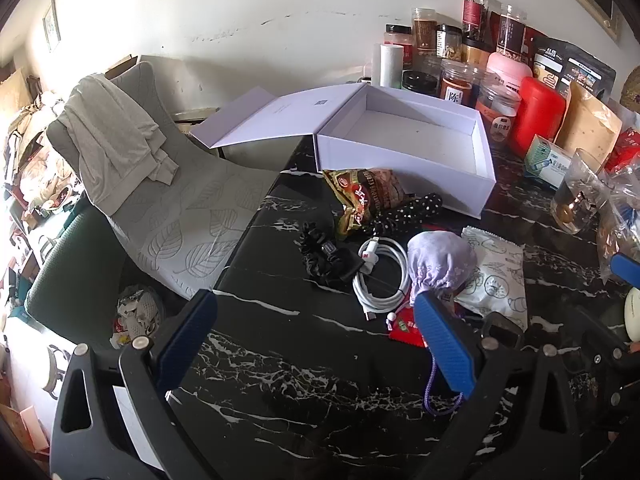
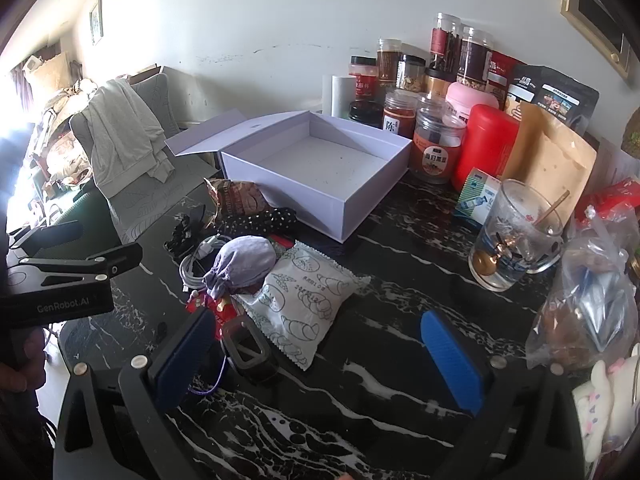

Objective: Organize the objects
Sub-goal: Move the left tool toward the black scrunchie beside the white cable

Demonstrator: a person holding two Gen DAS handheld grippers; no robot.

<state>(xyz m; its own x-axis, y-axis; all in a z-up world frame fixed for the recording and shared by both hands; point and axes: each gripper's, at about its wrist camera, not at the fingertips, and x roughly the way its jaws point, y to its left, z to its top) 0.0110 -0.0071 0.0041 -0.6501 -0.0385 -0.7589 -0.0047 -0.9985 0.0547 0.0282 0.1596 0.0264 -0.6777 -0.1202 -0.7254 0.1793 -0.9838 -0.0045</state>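
While both tools hover spread w/ nothing pinched, left tool [image 1: 316, 336] and right tool [image 2: 320, 354], the white box [image 2: 320, 184] sits open and bare at the back of the desk [image 2: 400, 264]. Clutter lies in a pile just in front: lilac pouch [image 2: 248, 258], white cable [image 1: 380, 276], pastry packet [image 2: 304, 304], snack bag [image 1: 360, 196], black scrunchie [image 1: 324, 256]. Risks, imo: pouch overlaps the cable, so lifting one may drag the other; cord could snag; glass mug [image 2: 516, 240] nearby may get knocked.
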